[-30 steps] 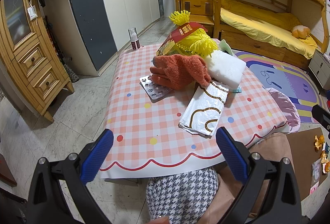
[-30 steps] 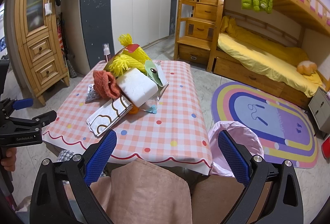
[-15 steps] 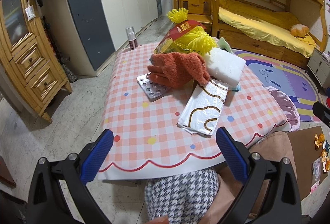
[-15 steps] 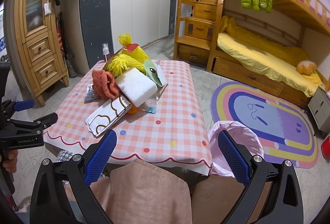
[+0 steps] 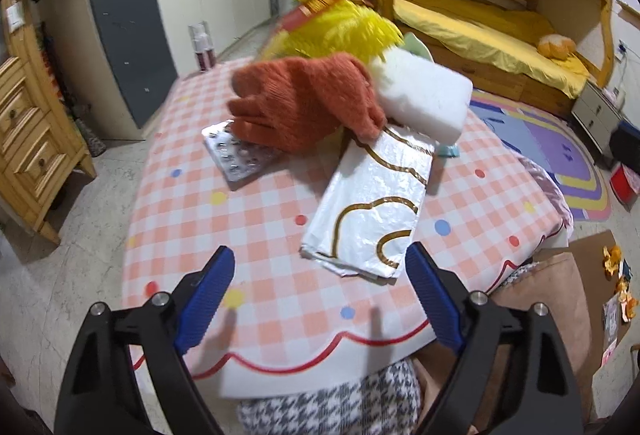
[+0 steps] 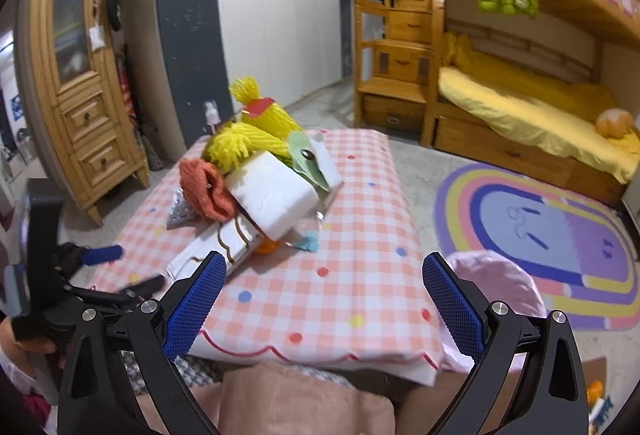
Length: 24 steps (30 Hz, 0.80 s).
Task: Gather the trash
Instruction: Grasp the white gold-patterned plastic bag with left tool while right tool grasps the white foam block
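The bench [image 5: 256, 219] carries a pink-and-white checked cloth with coloured dots, and the trash lies in one pile on its middle. In the left wrist view the left tool [image 5: 316, 275] hangs over the near edge of the bench; its jaws stand wide and are closing, with nothing between the blue pads but bare cloth. The white foil wrapper [image 5: 372, 211], marked with gold curves, lies flat just beyond the pads at about 1 o'clock, its near corner close to the right pad without touching it. A silver blister pack [image 5: 240, 157] lies at 11 o'clock, partly under the orange knitted glove [image 5: 304, 103]. The white foam block [image 5: 424, 95] rests at 1 o'clock against the glove and over the far end of the wrapper. A yellow tassel bundle [image 5: 340, 27] with a red band tops the pile at 12 o'clock. A small spray bottle [image 5: 204, 47] stands on the far corner of the bench. In the right wrist view the right tool [image 6: 320, 287] hovers over the near edge of the bench with its jaws wide apart and empty; the pile sits at 11 o'clock. A pink bag [image 6: 492, 283] stands beside the bench at 2 o'clock, just behind the right pad.
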{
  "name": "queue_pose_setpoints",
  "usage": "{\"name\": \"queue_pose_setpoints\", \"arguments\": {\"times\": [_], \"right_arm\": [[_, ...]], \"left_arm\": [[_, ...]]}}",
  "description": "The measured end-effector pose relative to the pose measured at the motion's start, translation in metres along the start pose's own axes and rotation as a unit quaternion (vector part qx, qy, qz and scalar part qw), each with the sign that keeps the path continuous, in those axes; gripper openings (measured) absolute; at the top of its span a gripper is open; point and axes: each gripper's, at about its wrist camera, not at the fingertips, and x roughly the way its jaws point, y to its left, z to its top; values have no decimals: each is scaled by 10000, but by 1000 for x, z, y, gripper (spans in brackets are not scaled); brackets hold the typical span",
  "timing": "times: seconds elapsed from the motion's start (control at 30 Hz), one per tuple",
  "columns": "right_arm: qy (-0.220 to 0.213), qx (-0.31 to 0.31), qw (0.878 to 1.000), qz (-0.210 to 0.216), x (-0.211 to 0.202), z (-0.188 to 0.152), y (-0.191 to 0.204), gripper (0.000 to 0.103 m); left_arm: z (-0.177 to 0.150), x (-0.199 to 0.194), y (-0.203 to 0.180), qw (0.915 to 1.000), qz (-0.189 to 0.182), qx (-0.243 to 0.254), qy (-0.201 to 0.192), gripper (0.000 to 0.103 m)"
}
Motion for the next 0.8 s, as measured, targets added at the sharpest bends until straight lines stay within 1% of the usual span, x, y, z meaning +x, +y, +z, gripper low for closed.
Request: {"name": "queue_pose_setpoints", "arguments": {"times": [0.07, 0.17, 0.23, 0.3, 0.33, 0.37, 0.4, 0.43, 0.47, 0.5, 0.53, 0.57, 0.6, 0.63, 0.67, 0.7, 0.73, 0.77, 0.8], "right_arm": [[211, -139, 9996, 85, 9, 0, 4, 98], [342, -290, 9990, 59, 16, 1, 8, 97], [332, -344, 9989, 8, 19, 1, 8, 96], [357, -388, 9986, -57, 23, 1, 7, 94], [389, -409, 9984, -84, 25, 1, 7, 93], [413, -417, 9982, -92, 26, 0, 6, 92], [448, -432, 9980, -66, 28, -1, 6, 91], [490, -457, 9977, -33, 30, -1, 6, 85], [540, -494, 9973, -15, 31, -2, 7, 68], [588, -492, 9971, -18, 32, -3, 7, 65], [673, -458, 9967, 59, 33, -3, 6, 65], [694, -435, 9966, 129, 33, -4, 6, 64], [710, -420, 9965, 163, 33, -5, 6, 63], [704, -429, 9964, 180, 32, -5, 7, 62], [675, -447, 9965, 214, 30, -5, 8, 60], [654, -449, 9965, 250, 28, -4, 9, 59], [647, -430, 9966, 290, 26, -4, 10, 56], [625, -419, 9966, 330, 24, -3, 9, 50], [593, -412, 9968, 357, 22, -2, 9, 48]], "left_arm": [[2, 11, -4, 9999, -69, 97, 66, 85], [5, 28, -8, 9995, -148, 179, 217, 85], [8, 43, -10, 9990, -106, 253, 355, 85], [10, 49, -13, 9986, -162, 346, 370, 85], [11, 51, -15, 9983, -184, 409, 370, 83], [12, 55, -18, 9976, -216, 512, 405, 79], [12, 57, -21, 9971, -246, 570, 438, 77], [12, 57, -24, 9967, -342, 622, 405, 73], [12, 55, -26, 9963, -392, 658, 392, 65], [11, 53, -29, 9957, -430, 730, 384, 61], [10, 51, -31, 9952, -435, 803, 357, 53], [8, 49, -33, 9949, -411, 855, 329, 40], [6, 45, -35, 9949, -354, 902, 287, 34], [4, 42, -35, 9947, -373, 927, 250, 12], [4, 38, -35, 9945, -434, 918, 243, 6], [4, 34, -34, 9946, -489, 896, 213, 4], [2, 25, -32, 9944, -537, 895, 142, 4], [1, 13, -32, 9941, -581, 915, 27, 3], [3, 7, -31, 9939, -604, 922, -39, 3]]}}
